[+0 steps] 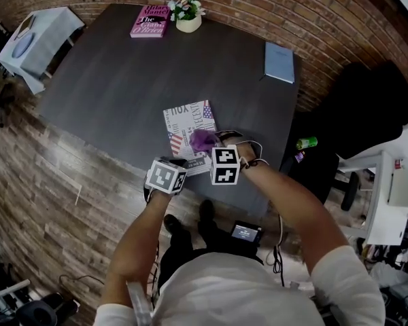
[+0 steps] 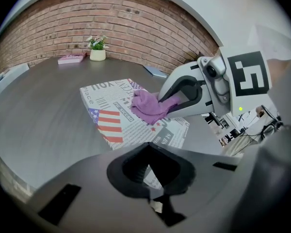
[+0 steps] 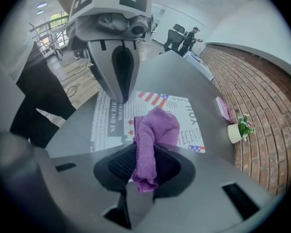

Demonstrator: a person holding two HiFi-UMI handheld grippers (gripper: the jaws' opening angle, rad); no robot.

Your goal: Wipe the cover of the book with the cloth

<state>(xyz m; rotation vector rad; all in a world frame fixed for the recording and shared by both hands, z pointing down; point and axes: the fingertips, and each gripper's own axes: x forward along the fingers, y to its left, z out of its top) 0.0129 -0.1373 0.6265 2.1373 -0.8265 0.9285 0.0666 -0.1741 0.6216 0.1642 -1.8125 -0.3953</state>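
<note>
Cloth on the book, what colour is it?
Purple. The cloth shows best in the right gripper view.

The left gripper (image 2: 149,176) and right gripper (image 3: 143,166) have grey moulded bodies, black inside the jaws. Each carries a white cube (image 1: 225,166) with black square markers and a green lamp (image 2: 240,109). Shirt (image 1: 245,287): white, short-sleeved. Shoes (image 1: 171,221): black.

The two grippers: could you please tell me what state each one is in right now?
Left gripper: closed, nothing between its jaws.
Right gripper: closed on the purple cloth, which rests on the book.
</note>
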